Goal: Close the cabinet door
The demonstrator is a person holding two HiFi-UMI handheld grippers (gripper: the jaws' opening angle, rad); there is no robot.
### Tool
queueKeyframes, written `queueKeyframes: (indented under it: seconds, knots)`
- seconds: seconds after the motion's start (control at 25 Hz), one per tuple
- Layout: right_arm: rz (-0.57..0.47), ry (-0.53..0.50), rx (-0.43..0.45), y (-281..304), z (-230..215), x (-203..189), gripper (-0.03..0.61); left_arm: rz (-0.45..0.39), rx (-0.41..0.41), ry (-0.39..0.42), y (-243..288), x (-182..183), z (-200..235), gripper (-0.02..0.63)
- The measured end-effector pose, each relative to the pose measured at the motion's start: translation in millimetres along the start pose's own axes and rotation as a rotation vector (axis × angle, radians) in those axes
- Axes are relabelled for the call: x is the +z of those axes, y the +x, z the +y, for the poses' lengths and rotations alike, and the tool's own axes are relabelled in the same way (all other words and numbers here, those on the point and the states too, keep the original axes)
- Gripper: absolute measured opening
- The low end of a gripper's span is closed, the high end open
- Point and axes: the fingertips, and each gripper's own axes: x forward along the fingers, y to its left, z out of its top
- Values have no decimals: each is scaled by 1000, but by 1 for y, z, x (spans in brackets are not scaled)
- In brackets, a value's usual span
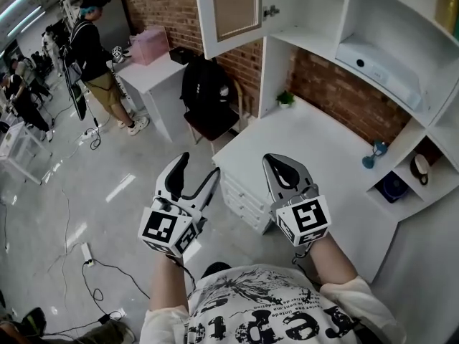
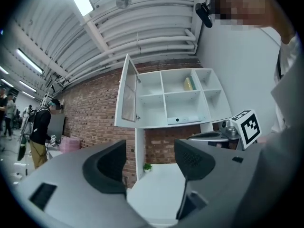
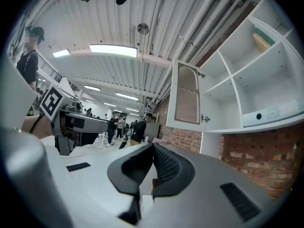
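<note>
Hanging ajar, cabinet door [image 1: 229, 9] sits above spread left claw [image 1: 199, 165] and pressed-together right claw [image 1: 281, 167].

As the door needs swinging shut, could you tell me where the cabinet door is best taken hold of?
I would pinch the cabinet door at its free edge, farthest from the hinge, coming from the left in the head view with the open left tool. It is a thin flat panel standing wide open; no handle shows.

Lab hall: brick wall [image 1: 154, 2], floor cables [image 1: 107, 267]
</note>
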Motion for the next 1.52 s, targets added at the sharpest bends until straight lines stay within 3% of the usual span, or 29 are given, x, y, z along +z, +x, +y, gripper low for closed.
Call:
queueKeyframes:
  seconds: [0.2, 0.6, 0.96, 1.24, 1.52]
  knots:
    - [-4, -3, -21, 59, -21, -5, 15, -7, -24, 10, 43, -6, 47, 308]
    - [-12, -61, -150, 207, -46, 14, 15, -97, -193, 34, 143, 16, 189, 307]
    - [-48, -84, -304, 312, -64, 61, 15, -258, -399, 59, 217, 85, 285, 307]
    - [-75, -124, -408, 357, -78, 101, 15, -397, -566, 43, 256, 152, 315, 305]
    - [-84, -141, -504, 383, -93, 136, 15, -485, -719, -96, 289, 203, 330, 265]
